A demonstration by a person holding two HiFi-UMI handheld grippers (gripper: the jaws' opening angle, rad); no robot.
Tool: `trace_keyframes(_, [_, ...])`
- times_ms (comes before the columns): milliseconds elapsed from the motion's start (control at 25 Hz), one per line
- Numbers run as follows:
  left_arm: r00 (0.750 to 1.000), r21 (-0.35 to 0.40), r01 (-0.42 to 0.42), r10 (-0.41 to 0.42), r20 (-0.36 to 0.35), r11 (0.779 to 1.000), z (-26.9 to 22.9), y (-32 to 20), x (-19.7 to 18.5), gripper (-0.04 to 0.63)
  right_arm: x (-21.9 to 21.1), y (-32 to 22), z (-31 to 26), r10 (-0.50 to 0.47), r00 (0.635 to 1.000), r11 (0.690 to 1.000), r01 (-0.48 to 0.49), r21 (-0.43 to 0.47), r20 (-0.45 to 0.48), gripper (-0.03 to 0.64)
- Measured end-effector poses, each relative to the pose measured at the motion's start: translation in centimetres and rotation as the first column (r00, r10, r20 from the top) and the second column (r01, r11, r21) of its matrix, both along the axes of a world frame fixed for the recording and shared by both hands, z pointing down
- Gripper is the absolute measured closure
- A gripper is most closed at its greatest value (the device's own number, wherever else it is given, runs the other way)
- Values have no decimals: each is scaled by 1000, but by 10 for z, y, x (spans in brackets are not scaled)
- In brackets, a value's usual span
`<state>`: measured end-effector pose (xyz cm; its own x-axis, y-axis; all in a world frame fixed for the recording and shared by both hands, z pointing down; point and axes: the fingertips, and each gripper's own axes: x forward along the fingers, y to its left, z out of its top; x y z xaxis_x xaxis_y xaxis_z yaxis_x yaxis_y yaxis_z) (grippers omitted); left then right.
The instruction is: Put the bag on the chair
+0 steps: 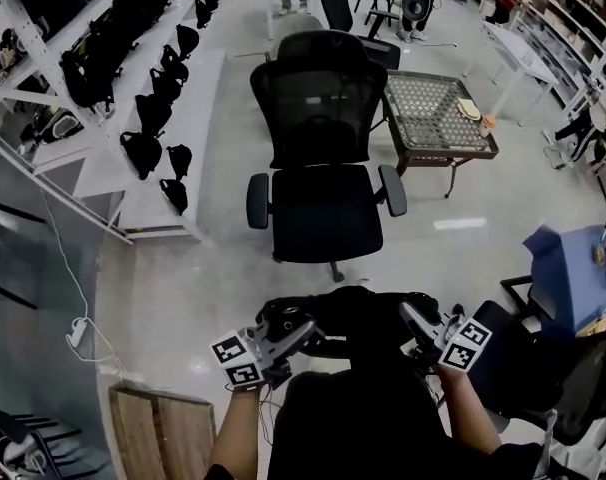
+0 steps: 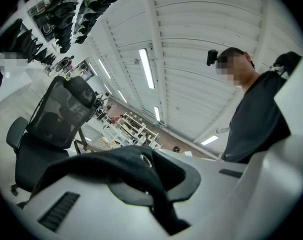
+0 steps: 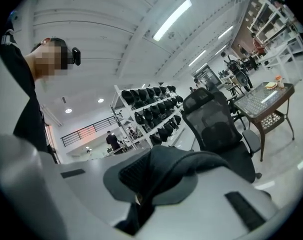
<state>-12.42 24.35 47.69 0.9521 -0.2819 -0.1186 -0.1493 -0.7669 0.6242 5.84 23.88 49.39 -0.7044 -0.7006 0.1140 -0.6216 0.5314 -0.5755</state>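
Much of the bag (image 1: 355,313) is hard to make out from the head view: its black fabric merges with the person's dark shirt just behind the tools, so its lower edge and full shape cannot be told. The hands are hidden under the tools. Only the left forearm (image 1: 235,430) and the right forearm (image 1: 468,408) show, and the bottom edge cuts off the left one. In each gripper view only one fold of the bag appears, the rest dropping out of sight past the jaws. The left tool (image 1: 299,332) has its jaws pressed together on a strap-like black fold that carries a small metal eyelet (image 2: 146,160). The right tool (image 1: 411,318) likewise pinches a bunched fold of the same dark fabric. The bag hangs between the two tools, one gripping each end, off the floor. Both tools point forward and roughly level, angled slightly inward toward each other, with their marker cubes turned up to the head camera and a forearm reaching out on either side of the body. The chair (image 1: 323,168), a black mesh-backed office chair, stands ahead of both tools and well apart from them. A lattice-topped worktop (image 1: 438,113) stands ahead and to the right of the right tool.
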Motion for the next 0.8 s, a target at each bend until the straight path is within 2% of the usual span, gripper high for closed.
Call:
trace_keyframes(160, [999, -15, 50, -50, 9, 999, 3, -32, 7, 574, 7, -41, 3, -83, 996, 996, 83, 19, -17, 598])
trace_keyframes(440, [988, -103, 149, -144, 54, 984, 15, -110, 26, 572, 25, -128, 6, -208, 978, 978, 209, 25, -31, 598])
trace_keyframes(600, [975, -119, 217, -208, 83, 969, 22, -157, 43, 572, 39, -172, 20, -229, 973, 973, 229, 4, 24, 598])
trace_keyframes(800, [962, -138, 263, -250, 107, 955, 20, -211, 64, 572, 61, -220, 24, -232, 970, 972, 233, -19, 71, 598])
